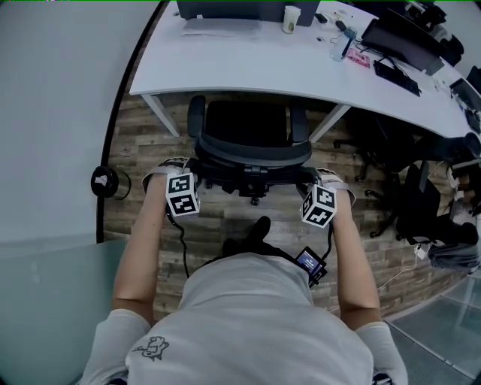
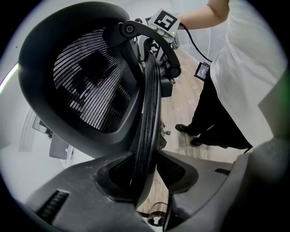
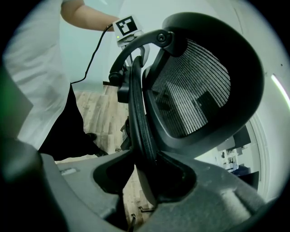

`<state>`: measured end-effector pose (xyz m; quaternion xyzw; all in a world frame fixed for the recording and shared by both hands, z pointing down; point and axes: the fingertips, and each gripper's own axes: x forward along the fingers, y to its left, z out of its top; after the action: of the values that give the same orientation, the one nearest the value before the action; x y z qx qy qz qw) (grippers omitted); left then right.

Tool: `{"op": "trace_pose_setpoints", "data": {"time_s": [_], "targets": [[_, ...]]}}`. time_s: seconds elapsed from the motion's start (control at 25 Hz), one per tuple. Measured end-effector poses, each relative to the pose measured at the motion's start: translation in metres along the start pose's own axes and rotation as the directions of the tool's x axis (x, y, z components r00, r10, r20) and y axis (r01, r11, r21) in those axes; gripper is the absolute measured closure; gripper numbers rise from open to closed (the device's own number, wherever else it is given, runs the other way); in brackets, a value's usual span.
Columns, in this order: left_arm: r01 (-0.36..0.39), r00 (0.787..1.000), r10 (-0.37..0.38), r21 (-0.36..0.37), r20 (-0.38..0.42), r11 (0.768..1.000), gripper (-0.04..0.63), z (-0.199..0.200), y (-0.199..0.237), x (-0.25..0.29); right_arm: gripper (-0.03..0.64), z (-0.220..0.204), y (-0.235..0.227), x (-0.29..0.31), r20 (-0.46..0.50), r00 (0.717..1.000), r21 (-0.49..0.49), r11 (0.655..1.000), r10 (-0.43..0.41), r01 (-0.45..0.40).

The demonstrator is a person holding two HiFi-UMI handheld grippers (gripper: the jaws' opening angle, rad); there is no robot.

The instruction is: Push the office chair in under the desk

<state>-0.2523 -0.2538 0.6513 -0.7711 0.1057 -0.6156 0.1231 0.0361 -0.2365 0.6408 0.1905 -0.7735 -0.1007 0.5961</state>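
A rough wood-plank floor (image 1: 150, 218) runs under a smooth, white, curved desk (image 1: 301, 71). In front of you stands a black office chair (image 1: 252, 147). Its seat faces the desk, with the front edge at the desk's near rim, and its mesh backrest is towards you. The backrest's long axis runs left to right, parallel to the desk edge. Your left gripper (image 2: 147, 176) has its 2 jaws fairly wide apart, clamped on the left rim of the office chair's backrest. Your right gripper (image 3: 145, 176) clamps the right rim likewise. A pale cup (image 1: 291, 19) stands on the desk, its contents unseen.
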Motion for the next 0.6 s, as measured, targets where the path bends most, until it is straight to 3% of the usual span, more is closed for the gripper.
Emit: {"op": "trace_pose_setpoints", "data": {"time_s": [0.6], "targets": [[-0.038,0.995,0.035,-0.029,-0.088,0.999,0.446,0.009,0.095,0.042,0.465,-0.01,-0.106,0.043,0.03,1.0,-0.047,0.999,-0.005,0.006]]}}
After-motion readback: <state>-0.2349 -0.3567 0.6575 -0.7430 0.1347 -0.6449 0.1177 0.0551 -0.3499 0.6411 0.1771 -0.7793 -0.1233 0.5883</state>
